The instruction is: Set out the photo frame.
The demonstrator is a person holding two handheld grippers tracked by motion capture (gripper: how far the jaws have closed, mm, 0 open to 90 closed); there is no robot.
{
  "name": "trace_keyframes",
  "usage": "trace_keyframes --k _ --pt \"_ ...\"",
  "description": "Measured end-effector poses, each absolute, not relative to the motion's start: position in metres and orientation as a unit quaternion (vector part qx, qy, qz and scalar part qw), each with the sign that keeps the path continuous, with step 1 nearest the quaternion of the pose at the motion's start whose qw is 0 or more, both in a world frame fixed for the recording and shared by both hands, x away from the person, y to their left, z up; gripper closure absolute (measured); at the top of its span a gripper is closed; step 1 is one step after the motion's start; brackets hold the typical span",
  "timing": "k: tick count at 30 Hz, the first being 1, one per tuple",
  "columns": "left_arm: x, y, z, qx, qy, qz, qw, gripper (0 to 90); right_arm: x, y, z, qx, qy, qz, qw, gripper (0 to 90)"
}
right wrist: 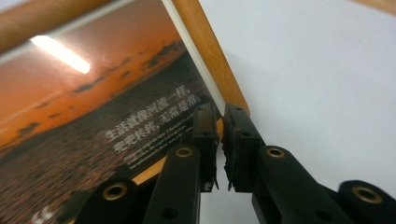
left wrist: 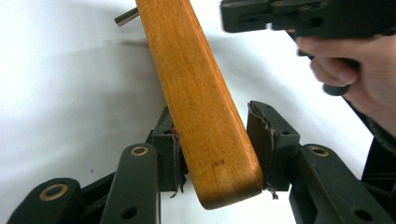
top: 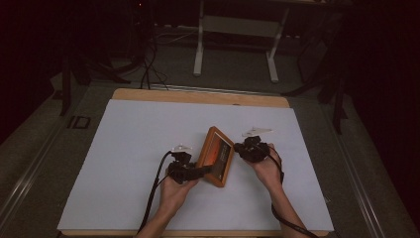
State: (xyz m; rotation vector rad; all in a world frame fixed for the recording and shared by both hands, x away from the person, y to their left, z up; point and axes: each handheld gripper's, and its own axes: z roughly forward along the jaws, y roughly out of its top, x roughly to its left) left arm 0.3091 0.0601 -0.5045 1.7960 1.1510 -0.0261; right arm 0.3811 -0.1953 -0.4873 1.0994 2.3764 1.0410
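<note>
Nearest, in the left gripper view, the left gripper [left wrist: 215, 149] has its two black jaws set either side of the lower rail of a wooden picture frame [left wrist: 201, 107]. The one at left presses the wood; the one at right sits just off it or barely touching, and the worn pad lining makes that hard to judge. The jaw bases are cut off by the bottom edge. Past the fingertips the rail runs up and away, and a small metal peg [left wrist: 126, 17] sticks out of the frame's far side, its root hidden behind the wood. Farther off, beyond the right-hand jaw, a hand [left wrist: 355, 74] grips the other gripper's black body, which is cropped by the top edge.

In the right gripper view, the right gripper [right wrist: 220, 135] has its jaws drawn narrow on the frame's corner rim, a sliver of wood showing between the pads. Beyond the left-hand jaw lies the glazed picture [right wrist: 93, 107], an orange sunset scene with small white lettering too blurred to read and a lamp glare on the glass.

From the high view, the frame [top: 216, 156] is tilted between both grippers, over the white sheet [top: 129, 144] covering the table [top: 198, 96]. The room behind is too dark to make out.
</note>
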Motion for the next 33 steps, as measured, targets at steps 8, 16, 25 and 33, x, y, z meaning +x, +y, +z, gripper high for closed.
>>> trace_keyframes --k 8,16,25,33 --pt "0.304 0.046 -0.495 0.750 0.452 0.011 0.483 62.5 0.363 -0.204 -0.469 0.355 0.837 0.383 0.163 78.1" --pt "0.298 0.031 -0.490 0.761 0.425 0.029 0.490 67.8 0.329 -0.218 -0.449 0.323 0.837 0.403 0.179 75.7" --pt "0.289 0.020 -0.488 0.784 0.362 0.066 0.499 69.1 0.311 -0.234 -0.435 0.319 0.826 0.418 0.202 76.7" --pt "0.287 0.019 -0.491 0.797 0.297 0.076 0.520 68.9 0.305 -0.236 -0.427 0.316 0.814 0.438 0.213 76.8"
